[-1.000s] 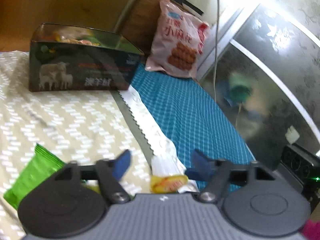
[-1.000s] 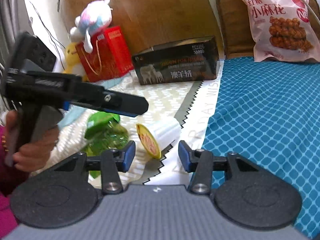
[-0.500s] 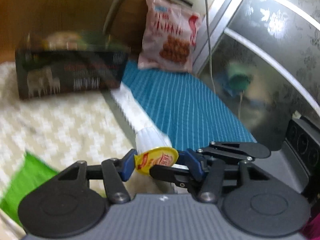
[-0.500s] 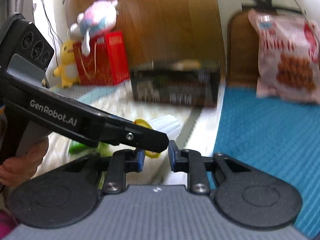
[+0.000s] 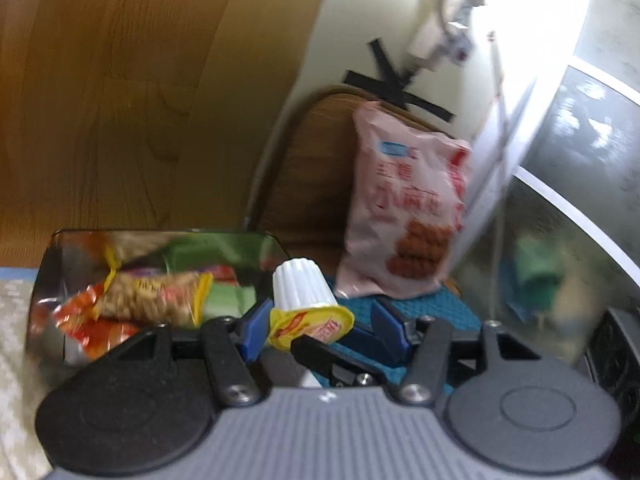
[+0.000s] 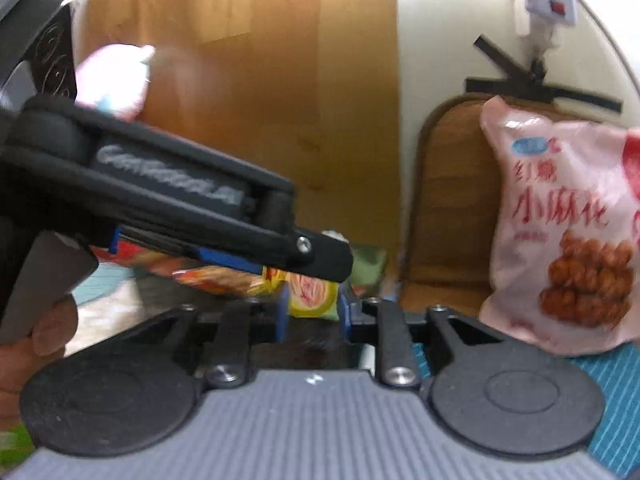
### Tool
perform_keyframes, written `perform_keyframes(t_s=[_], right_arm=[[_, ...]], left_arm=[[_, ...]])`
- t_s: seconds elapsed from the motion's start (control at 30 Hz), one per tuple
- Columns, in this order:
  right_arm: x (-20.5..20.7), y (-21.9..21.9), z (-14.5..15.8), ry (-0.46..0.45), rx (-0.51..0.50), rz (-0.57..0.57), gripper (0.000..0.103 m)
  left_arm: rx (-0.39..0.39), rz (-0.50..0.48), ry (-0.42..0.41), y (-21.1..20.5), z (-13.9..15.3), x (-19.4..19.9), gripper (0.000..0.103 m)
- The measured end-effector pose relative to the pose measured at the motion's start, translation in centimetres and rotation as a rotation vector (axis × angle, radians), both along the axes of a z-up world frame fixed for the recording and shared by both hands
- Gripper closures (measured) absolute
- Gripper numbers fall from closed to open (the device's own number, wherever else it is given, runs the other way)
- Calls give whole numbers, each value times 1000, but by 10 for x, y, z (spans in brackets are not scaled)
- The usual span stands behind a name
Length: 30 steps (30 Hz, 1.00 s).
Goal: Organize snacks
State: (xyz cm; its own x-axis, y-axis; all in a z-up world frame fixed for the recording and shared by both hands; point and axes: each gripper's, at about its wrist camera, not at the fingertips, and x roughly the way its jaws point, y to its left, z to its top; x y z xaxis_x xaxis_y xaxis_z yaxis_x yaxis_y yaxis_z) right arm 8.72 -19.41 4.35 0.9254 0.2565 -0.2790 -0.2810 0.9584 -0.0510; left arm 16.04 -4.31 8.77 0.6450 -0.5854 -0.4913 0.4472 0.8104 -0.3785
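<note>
Two tongs meet on one jelly cup [image 5: 304, 308]: your right tongs [image 6: 311, 310] are clenched on its yellow lid end, left tongs [image 5: 318, 326] released around it. White body points fwd; snack box [image 5: 52, 256] lies just ahead-left.

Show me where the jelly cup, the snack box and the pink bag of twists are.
jelly cup [image 5: 301, 285]: left wrist view, ribbed white side.
snack box [image 5: 52, 256]: left wrist view, left wall near the rim.
pink bag [image 6: 560, 216]: right wrist view, printed front.
</note>
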Motion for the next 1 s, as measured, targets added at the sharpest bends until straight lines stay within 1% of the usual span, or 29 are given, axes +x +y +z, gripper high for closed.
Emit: perform_keyframes(t_s=[0.03, 0.1, 0.17, 0.23, 0.27, 0.33, 0.43, 0.5, 0.6, 0.67, 0.73, 0.87, 0.93, 1.0], right_arm=[[1, -2, -3, -13, 6, -14, 69], [1, -10, -8, -13, 44, -18, 68], [-4, -15, -10, -31, 54, -23, 67], [-6, -21, -9, -37, 72, -31, 62], [-7, -25, -10, -33, 104, -32, 58], [-6, -29, -11, -19, 143, -28, 59], [-9, -27, -10, -46, 143, -26, 58], [-12, -24, -9, -45, 137, -24, 59], [-14, -25, -6, 2, 166, -15, 58], [-20, -26, -5, 41, 183, -2, 58], [-32, -26, -7, 80, 183, 7, 58], [-58, -27, -17, 187, 218, 47, 58], [-73, -26, -24, 222, 221, 55, 57], [-87, -24, -32, 248, 224, 62, 57]], left_arm=[[2, 12, 10, -3, -4, 10, 45], [3, 27, 28, -6, -13, 21, 45], [4, 39, 44, -8, -20, 30, 45], [-5, 43, 45, -9, -25, 32, 45], [-12, 48, 44, -8, -27, 31, 44], [-30, 57, 39, -5, -29, 25, 43], [-16, 80, 2, -2, -23, 9, 43], [-5, 95, -32, 2, -16, -6, 43], [40, 150, -92, 12, -4, -33, 37], [95, 200, -119, 19, -1, -53, 36], [136, 229, -128, 26, -2, -70, 36], [263, 291, -112, 30, -15, -95, 36], [292, 303, -90, 32, -23, -106, 36], [297, 307, -71, 35, -29, -115, 35]])
